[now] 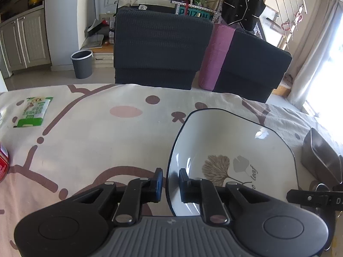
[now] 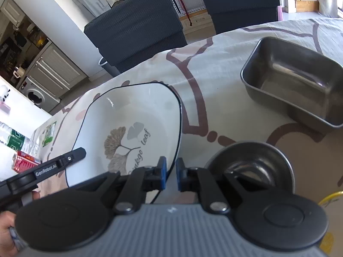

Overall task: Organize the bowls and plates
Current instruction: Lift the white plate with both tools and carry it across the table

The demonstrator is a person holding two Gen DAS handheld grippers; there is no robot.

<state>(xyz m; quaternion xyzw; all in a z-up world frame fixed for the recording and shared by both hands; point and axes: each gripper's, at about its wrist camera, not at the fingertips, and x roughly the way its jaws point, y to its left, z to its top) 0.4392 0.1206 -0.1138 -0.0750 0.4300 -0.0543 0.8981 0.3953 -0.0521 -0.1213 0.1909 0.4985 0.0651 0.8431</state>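
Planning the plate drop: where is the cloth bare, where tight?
Bare: the wide cloth between the white plate and green packet. Tight: right of the plate, round steel bowl and steel tray sit close together.

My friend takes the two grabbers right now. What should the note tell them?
Left gripper: shut on the left rim of the white ginkgo-leaf plate.
Right gripper: shut on the same plate's right rim.
The plate is on the patterned tablecloth.
The round steel bowl sits just right of the plate, and the rectangular steel tray lies farther back.
Done: both grips on the plate.
Left: nothing is stacked yet; move the plate, then sort the bowl and tray.
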